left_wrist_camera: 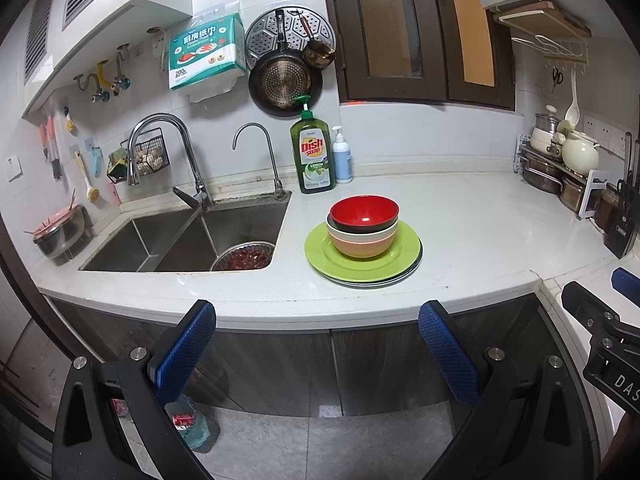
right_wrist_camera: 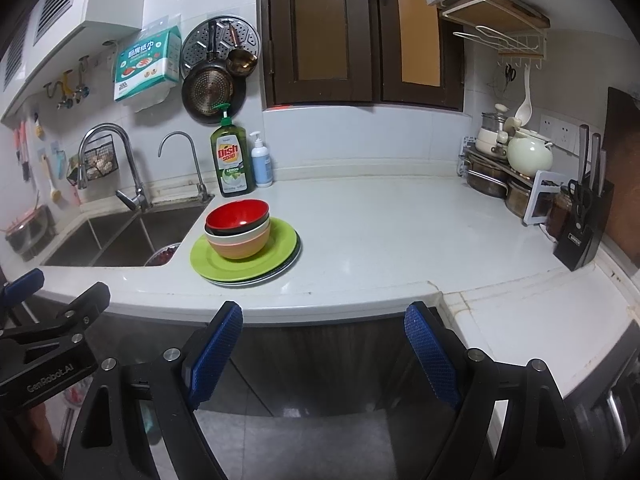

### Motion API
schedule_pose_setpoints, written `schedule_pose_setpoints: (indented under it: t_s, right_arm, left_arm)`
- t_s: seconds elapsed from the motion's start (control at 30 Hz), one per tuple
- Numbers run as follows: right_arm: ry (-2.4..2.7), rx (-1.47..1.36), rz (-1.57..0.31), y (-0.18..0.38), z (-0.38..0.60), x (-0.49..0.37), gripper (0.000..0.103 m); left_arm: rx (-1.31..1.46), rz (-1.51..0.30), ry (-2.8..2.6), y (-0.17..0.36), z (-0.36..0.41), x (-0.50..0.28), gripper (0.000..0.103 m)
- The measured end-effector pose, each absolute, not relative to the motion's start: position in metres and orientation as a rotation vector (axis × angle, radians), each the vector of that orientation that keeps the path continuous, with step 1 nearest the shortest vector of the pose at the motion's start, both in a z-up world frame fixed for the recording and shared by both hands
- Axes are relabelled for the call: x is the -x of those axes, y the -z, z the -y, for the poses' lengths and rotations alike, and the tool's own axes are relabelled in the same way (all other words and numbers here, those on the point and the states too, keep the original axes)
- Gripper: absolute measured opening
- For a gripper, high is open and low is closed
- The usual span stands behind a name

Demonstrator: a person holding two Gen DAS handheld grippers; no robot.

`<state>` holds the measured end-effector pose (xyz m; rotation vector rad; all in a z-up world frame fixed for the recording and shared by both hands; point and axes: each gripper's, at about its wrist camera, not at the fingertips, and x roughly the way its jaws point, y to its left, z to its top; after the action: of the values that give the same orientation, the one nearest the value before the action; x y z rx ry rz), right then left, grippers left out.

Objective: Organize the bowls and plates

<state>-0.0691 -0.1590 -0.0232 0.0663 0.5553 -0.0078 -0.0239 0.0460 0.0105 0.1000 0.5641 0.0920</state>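
A stack of bowls, red bowl (left_wrist_camera: 362, 211) on top with an orange bowl (left_wrist_camera: 362, 245) at the bottom, sits on a green plate (left_wrist_camera: 320, 254) that tops a plate stack on the white counter beside the sink. The same red bowl (right_wrist_camera: 236, 214) and green plate (right_wrist_camera: 280, 250) show in the right wrist view. My left gripper (left_wrist_camera: 318, 316) is open and empty, held back off the counter's front edge. My right gripper (right_wrist_camera: 323, 318) is open and empty, also in front of the counter edge, right of the stack.
A double sink (left_wrist_camera: 176, 240) with a strainer of red food (left_wrist_camera: 248, 258) lies left of the stack. Dish soap (left_wrist_camera: 314, 156) and a pump bottle (left_wrist_camera: 342, 158) stand behind. Pots (right_wrist_camera: 508, 160) and a knife block (right_wrist_camera: 584, 228) fill the right corner. Cabinet doors (left_wrist_camera: 320, 360) lie below.
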Motion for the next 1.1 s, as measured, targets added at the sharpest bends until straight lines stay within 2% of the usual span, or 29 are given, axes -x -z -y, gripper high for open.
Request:
schedule_pose_setpoints:
  t_s: [1.1]
  right_arm:
    - [-0.003, -0.056, -0.544, 0.0197, 0.1592, 0.072, 0.084]
  left_arm:
    - [-0.103, -0.559, -0.098, -0.0166, -0.0499, 0.0232, 0.103]
